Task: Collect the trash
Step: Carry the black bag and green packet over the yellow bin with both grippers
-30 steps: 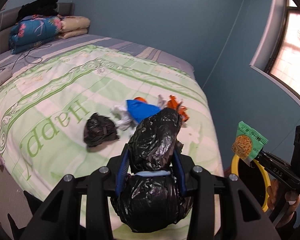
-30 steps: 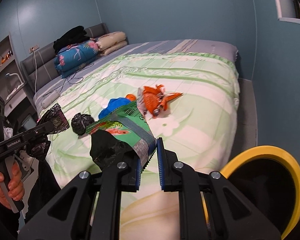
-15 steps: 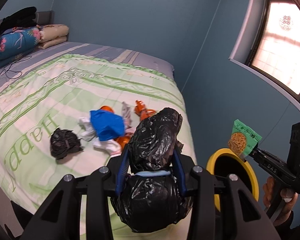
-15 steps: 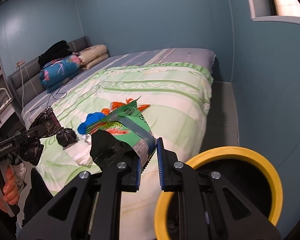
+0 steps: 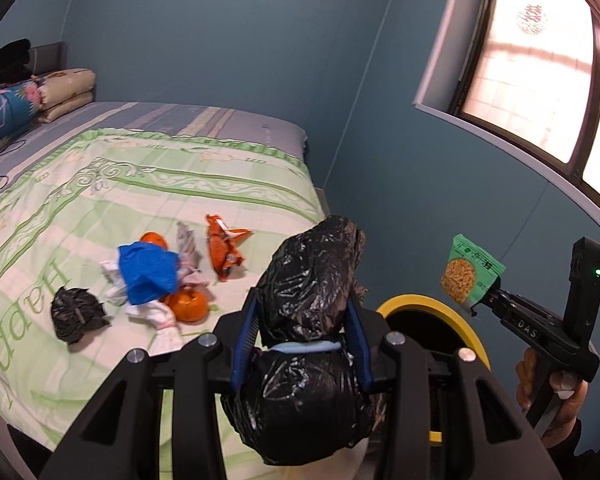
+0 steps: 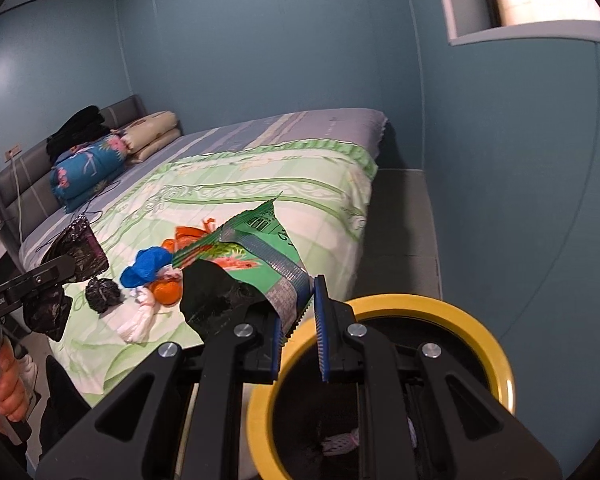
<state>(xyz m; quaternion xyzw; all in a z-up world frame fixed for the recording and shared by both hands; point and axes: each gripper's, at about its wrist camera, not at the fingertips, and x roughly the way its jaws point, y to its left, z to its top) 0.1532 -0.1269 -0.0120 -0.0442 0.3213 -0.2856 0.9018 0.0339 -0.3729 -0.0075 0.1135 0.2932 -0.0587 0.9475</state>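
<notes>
Because both loads go to the same bin, I hold my left claw (image 5: 302, 334) clamped on the crumpled black plastic bag (image 5: 314, 280) and my right claw (image 6: 298, 316) pinched shut on the green foil snack wrapper (image 6: 260, 256), just above the yellow-rimmed black bin (image 6: 380, 304) (white scraps inside); more litter lies on the green patterned bedspread (image 5: 148, 188).

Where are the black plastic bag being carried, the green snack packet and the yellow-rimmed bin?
black plastic bag (image 5: 312, 280), left wrist view, its crinkled upper bulge
green snack packet (image 6: 268, 240), right wrist view, its printed face
yellow-rimmed bin (image 6: 476, 328), right wrist view, its yellow rim
</notes>
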